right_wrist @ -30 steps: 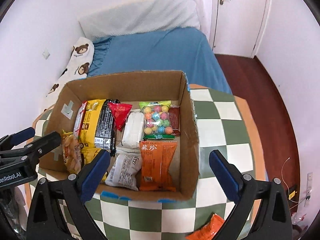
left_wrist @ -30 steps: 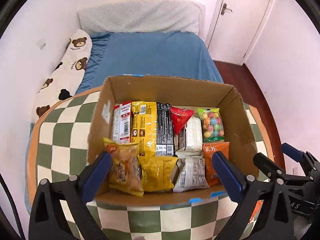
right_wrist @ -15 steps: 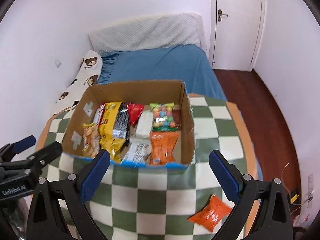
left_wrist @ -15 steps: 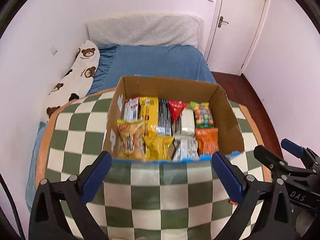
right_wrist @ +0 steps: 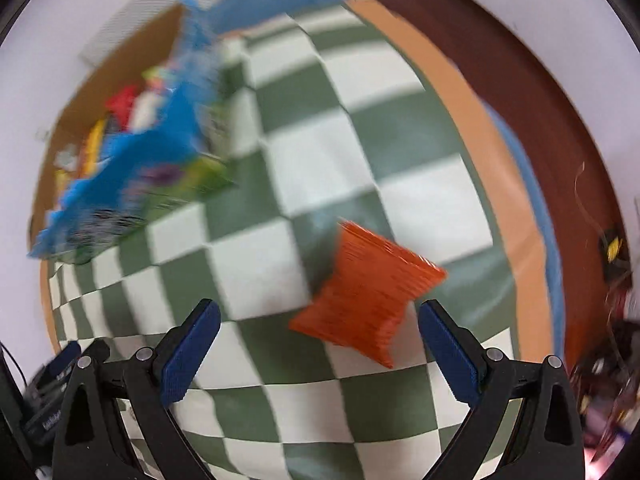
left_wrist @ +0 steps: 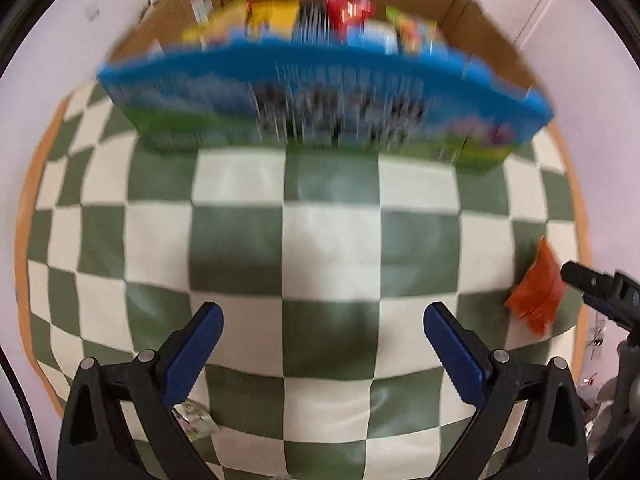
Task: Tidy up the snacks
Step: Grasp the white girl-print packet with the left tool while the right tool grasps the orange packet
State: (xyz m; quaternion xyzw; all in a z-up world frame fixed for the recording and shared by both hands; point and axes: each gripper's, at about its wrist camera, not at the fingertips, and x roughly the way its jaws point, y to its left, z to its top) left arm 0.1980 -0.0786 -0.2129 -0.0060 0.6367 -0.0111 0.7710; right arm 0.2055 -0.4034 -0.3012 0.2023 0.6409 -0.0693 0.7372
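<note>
A cardboard box (left_wrist: 320,92) with a blue and green printed front stands at the far side of the checkered table and holds several snack packets (left_wrist: 276,14). It also shows in the right wrist view (right_wrist: 120,184), blurred. An orange snack packet (right_wrist: 370,294) lies loose on the table just ahead of my right gripper (right_wrist: 318,326), which is open and empty above it. The packet also shows in the left wrist view (left_wrist: 538,294) at the right. My left gripper (left_wrist: 320,326) is open and empty low over the table, well short of the box.
The table has a green and white checkered cloth (left_wrist: 332,240) with an orange rim (right_wrist: 492,152). A small clear wrapper (left_wrist: 194,426) lies near the front edge by my left finger. A blue bed (right_wrist: 276,4) and dark wood floor (right_wrist: 520,68) lie beyond.
Both grippers have pulled back from the box and dropped low towards the table. The right gripper has swung right, bringing the orange packet between its fingers' line. Both views are motion-blurred.
</note>
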